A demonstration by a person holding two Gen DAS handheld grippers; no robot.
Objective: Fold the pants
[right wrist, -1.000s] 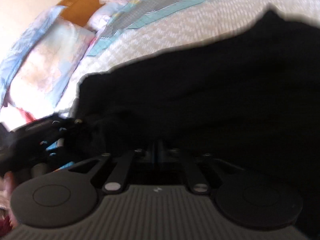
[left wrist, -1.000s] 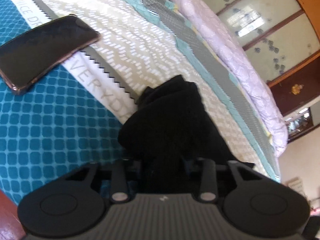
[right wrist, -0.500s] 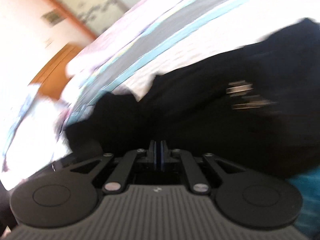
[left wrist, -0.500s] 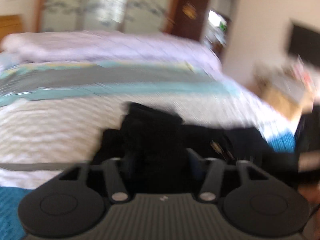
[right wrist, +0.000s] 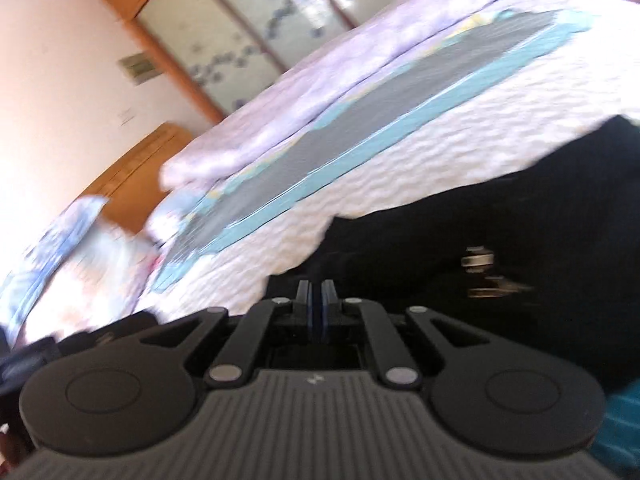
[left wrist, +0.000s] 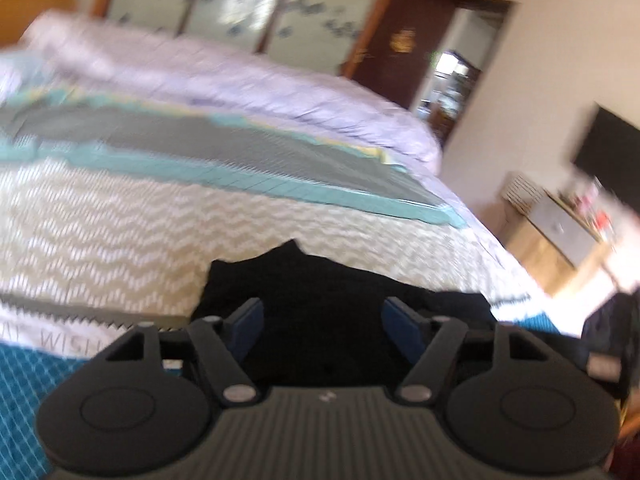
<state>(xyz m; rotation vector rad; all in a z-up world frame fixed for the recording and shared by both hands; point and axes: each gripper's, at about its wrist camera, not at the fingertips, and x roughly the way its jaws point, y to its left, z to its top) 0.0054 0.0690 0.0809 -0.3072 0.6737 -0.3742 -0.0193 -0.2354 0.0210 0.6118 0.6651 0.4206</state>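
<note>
The black pants (left wrist: 320, 304) lie on the bed, low in the middle of my left camera's picture. In my right camera's picture they (right wrist: 500, 240) fill the right side and the middle, with something small and shiny on them at the right.

My left gripper (left wrist: 322, 322) is at the bottom of its picture. Its blue pads (left wrist: 249, 322) stand apart with black cloth showing between them, and the jaws are closing a little. The pads do not seem to press on the cloth.

My right gripper (right wrist: 316, 308) is pinched almost tight, its two blue pads (right wrist: 327, 304) nearly touching. Black cloth is right by the tips, but I cannot tell if any is caught between them.

Around the pants is the bed cover (left wrist: 120, 232), white with zigzags, then a gray and light blue stripe higher up. A pale purple blanket (left wrist: 240, 80) lies along the far edge, across the top. Behind it are sliding doors (left wrist: 248, 4) with a flower print. At the right edge of my left picture is a low cabinet (left wrist: 560, 240).
</note>
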